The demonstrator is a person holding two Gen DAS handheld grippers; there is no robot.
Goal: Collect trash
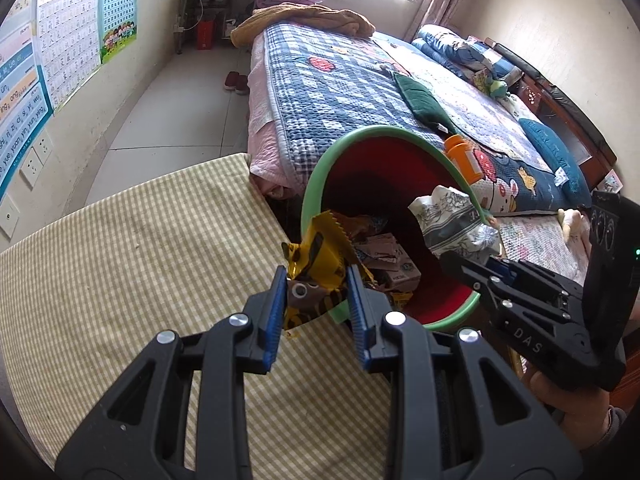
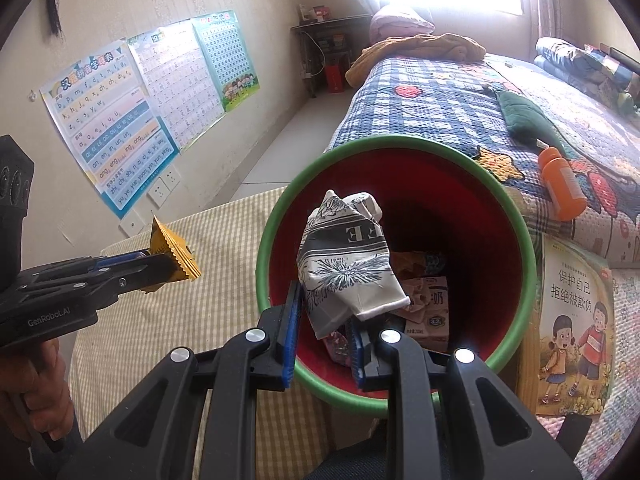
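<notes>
Both pairs of fingers are nearly closed, each pinching a piece of trash. In my left gripper (image 1: pixel 316 292) the blue pads squeeze a yellow wrapper (image 1: pixel 320 252); in my right gripper (image 2: pixel 324 316) they grip a crumpled grey-and-white bag (image 2: pixel 348 256) by its lower end.

I hold both over or near the bin (image 2: pixel 280 216), which I judge is the point: let go above the red mouth and the pieces fall in with the cartons already at the bottom. From the right wrist, the bag hangs over the opening, so it looks ready to drop. The wrapper sits at nine o'clock of the bin, out over the checked cloth (image 2: pixel 224 248), so I think it needs to come further across first.

The bag's long axis runs from my pads up toward twelve o'clock, with its bunched top leading. The wrapper's serrated edge points toward eleven o'clock in the left wrist view.
</notes>
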